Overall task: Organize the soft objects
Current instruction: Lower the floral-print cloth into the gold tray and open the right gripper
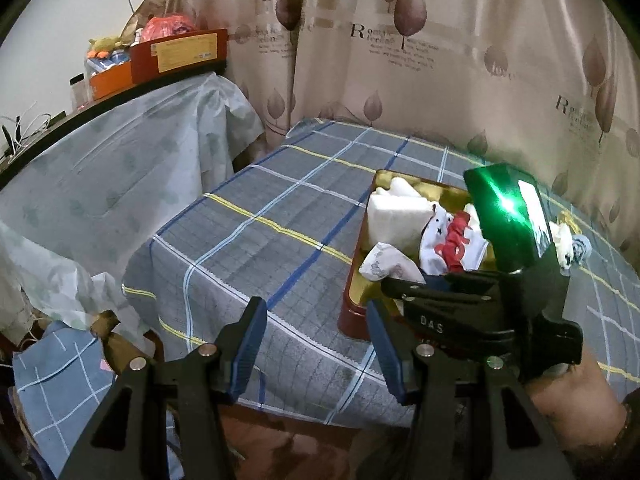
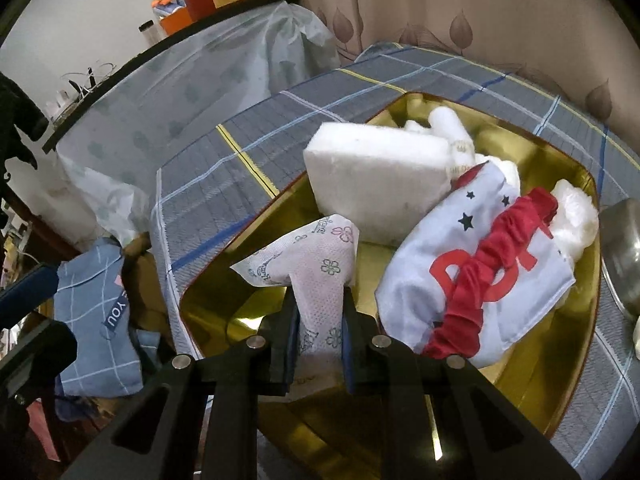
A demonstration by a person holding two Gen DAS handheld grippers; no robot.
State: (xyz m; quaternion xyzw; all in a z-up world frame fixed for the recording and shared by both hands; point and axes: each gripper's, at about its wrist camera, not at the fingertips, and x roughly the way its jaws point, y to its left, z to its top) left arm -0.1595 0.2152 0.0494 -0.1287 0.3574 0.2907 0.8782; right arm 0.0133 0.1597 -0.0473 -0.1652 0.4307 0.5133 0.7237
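A gold-lined tin box (image 2: 576, 176) with a dark red outside (image 1: 352, 312) sits on the checked tablecloth. It holds a white foam block (image 2: 372, 172), a white pouch with stars and red letters (image 2: 500, 264), a red scrunchie (image 2: 492, 272) and white plastic pieces (image 2: 576, 216). My right gripper (image 2: 320, 320) is shut on a white floral-print tissue pack (image 2: 316, 268) and holds it over the box's near-left part; the pack also shows in the left wrist view (image 1: 388, 264). My left gripper (image 1: 316, 340) is open and empty, left of the box above the table's near edge.
The table with the blue-grey checked cloth (image 1: 256, 216) stands against a leaf-print curtain (image 1: 400, 60). A cloth-draped shelf (image 1: 120, 160) with boxes on top is to the left. A metal bowl (image 2: 624, 256) sits right of the tin. A blue checked cloth (image 2: 96, 320) hangs below left.
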